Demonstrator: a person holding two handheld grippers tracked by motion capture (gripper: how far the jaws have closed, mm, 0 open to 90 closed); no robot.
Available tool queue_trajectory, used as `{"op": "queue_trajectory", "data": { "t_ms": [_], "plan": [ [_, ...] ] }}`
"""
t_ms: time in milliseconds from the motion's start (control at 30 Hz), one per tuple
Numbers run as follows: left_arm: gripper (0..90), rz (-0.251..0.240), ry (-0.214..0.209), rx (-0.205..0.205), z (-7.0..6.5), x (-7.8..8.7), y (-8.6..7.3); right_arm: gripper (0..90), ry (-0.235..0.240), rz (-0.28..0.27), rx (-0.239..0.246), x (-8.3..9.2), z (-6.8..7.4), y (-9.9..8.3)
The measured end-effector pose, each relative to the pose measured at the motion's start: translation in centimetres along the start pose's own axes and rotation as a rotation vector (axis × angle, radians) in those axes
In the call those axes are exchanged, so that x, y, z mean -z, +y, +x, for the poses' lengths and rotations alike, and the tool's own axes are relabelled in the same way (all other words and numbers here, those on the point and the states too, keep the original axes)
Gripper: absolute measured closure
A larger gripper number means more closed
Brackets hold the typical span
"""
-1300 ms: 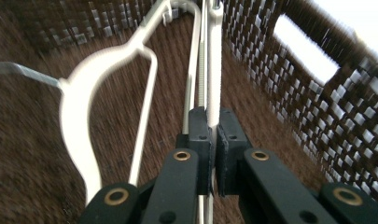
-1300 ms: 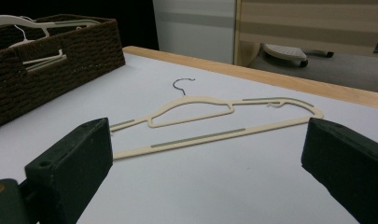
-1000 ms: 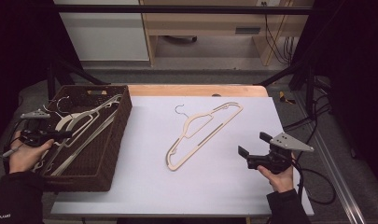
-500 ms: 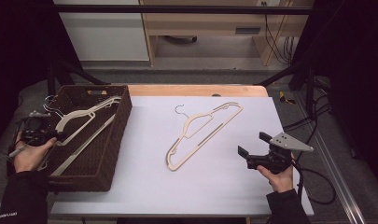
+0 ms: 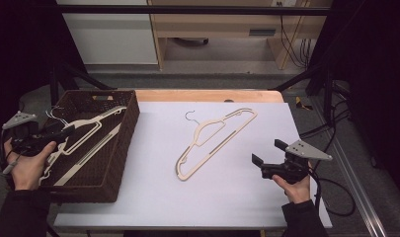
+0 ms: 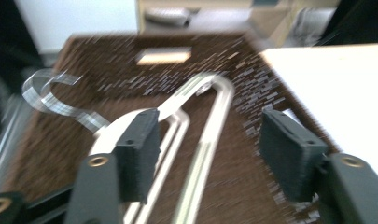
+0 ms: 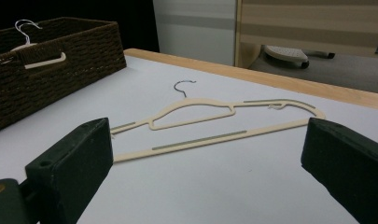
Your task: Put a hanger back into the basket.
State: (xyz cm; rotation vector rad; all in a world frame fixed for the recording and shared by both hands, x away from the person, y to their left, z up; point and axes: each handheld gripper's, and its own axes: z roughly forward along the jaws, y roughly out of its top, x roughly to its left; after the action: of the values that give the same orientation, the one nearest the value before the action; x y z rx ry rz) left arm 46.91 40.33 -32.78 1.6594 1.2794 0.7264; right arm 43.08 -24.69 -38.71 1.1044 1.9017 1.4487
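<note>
- Now the left gripper (image 5: 64,133), jaws just spreading apart with nothing pinched, hovers over hangers in the basket (image 5: 121,163); its hooks may snag.
- Right gripper (image 5: 259,160), jaws wide apart, faces 1 hanger (image 5: 215,140) mid-table; it could slide.

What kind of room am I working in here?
Probably a lab or workshop bench rather than a home: a white-topped table inside a black metal frame, loose cables along the floor, plain wooden furniture behind.
</note>
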Motion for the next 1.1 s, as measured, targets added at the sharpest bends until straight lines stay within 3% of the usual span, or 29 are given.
{"op": "queue_trajectory", "data": {
  "t_ms": [200, 433, 833, 1100],
  "plan": [
    [18.3, -0.101, -0.097, -0.021, -4.1, -0.1, 0.5, 2.7, -0.004, -0.005, -0.003, 0.1, -0.1, 0.0],
    [9.3, -0.115, -0.162, -0.055, -8.8, -1.3, 0.7, 2.8, -0.007, -0.001, -0.002, 0.0, -0.1, 0.0],
    [8.3, -0.082, -0.285, -0.115, -15.8, -4.3, 0.1, 2.8, -0.004, 0.009, -0.006, -0.3, -0.2, -0.2],
    [10.2, -0.022, -0.336, -0.155, -19.1, -7.3, -0.4, 2.9, -0.002, 0.011, -0.005, -0.3, -0.3, -0.2]
  ]
}}
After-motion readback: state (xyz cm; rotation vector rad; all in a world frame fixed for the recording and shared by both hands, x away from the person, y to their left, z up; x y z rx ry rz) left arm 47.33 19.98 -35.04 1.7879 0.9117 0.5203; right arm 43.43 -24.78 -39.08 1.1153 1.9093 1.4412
